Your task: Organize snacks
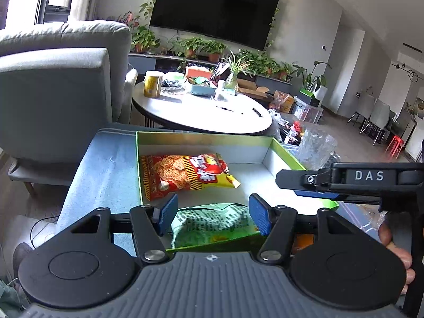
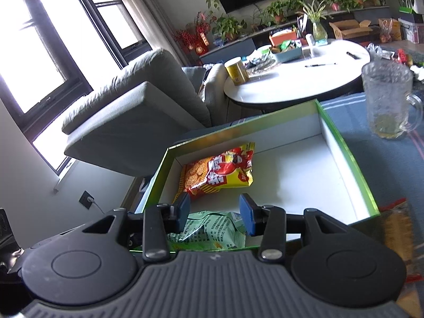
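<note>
Left wrist view: the left gripper [image 1: 213, 216] hovers over the near end of a green-rimmed box [image 1: 204, 135] with a white floor, its blue pads [image 1: 261, 217] parted on either side of a green snack bag [image 1: 212, 221] lying inside the box; the pads do not appear to press on it. Farther in, at the box's left wall, rests a red-and-yellow snack bag [image 1: 182, 175]. The right gripper [image 1: 318, 182] (marked "DAS") reaches in from the right edge, seen side-on, a hand [image 1: 397, 251] below it. Behind stand a round white table [image 1: 204, 114] and a grey armchair [image 1: 61, 79].

Right wrist view: the right gripper [image 2: 215, 216] has its fingers [image 2: 247, 217] spread wide above the same green bag [image 2: 209, 232], gripping nothing. The red-and-yellow bag [image 2: 220, 173] lies just beyond, and a glass mug [image 2: 388, 100] stands on the blue cloth [image 2: 384, 164] outside the box's right wall [image 2: 344, 145].
</note>
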A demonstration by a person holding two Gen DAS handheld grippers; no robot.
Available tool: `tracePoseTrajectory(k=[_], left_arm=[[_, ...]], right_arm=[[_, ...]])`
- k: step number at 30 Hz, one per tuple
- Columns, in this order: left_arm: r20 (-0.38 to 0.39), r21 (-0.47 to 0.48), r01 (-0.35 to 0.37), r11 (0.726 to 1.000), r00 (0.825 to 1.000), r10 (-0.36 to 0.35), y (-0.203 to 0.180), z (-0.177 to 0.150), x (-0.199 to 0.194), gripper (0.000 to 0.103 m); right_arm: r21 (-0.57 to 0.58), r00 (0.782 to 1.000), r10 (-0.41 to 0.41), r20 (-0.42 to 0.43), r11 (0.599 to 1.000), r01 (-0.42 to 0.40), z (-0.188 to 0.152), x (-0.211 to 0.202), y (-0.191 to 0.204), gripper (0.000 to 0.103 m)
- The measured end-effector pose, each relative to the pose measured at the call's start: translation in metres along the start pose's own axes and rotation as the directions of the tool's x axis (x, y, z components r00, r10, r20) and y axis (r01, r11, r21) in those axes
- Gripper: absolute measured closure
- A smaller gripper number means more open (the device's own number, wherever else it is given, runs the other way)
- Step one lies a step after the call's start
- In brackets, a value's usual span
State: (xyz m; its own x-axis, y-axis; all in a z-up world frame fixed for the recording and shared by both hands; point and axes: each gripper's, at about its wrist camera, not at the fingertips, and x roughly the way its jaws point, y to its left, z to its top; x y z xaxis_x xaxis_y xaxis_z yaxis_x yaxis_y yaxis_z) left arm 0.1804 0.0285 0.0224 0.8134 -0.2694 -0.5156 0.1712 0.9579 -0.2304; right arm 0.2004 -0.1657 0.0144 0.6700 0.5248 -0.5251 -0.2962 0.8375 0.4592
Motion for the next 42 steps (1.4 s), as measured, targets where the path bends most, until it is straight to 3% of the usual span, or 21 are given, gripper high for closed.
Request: tracePoseTrajectory(k=[10, 20, 26, 34, 42], left_arm=[[-0.012, 0.032, 0.037, 0.999, 0.999, -0.037, -0.024, -0.015, -0.023, 0.043], [-0.116, 0.095, 0.103, 0.99, 0.989, -0.092, -0.063, -0.045, -0.017, 0.043], [-0.172, 0.147, 0.131, 0.98, 0.98, -0.105, -0.085, -0.058, -0.011, 0.043], [-0.203, 0.11, 0.11, 0.988, 0.975, -0.086, -0.081, -0.068, -0.003, 0.037], [-0.193, 0.134, 0.016, 0.991, 0.981, 0.01, -0.061, -0.08, -0.009, 0.036]], right_arm=[[0.008, 0.999, -0.026, 0.045, 1.0, 0.026, -0.011, -0.038, -0.011, 0.015], [0.08, 0.996, -0.081, -0.027, 0.993, 0.083, -0.049, -0.055, -0.048, 0.015], [0.112, 0.998, -0.062, -0.026, 0.992, 0.064, -0.061, -0.068, -0.057, 0.015], [0.152, 0.999, -0.038, -0.014, 0.988, 0.04, -0.063, -0.077, -0.071, 0.015], [0.135, 1.0, -0.001, -0.015, 0.991, 0.003, -0.065, -0.078, -0.063, 0.015]])
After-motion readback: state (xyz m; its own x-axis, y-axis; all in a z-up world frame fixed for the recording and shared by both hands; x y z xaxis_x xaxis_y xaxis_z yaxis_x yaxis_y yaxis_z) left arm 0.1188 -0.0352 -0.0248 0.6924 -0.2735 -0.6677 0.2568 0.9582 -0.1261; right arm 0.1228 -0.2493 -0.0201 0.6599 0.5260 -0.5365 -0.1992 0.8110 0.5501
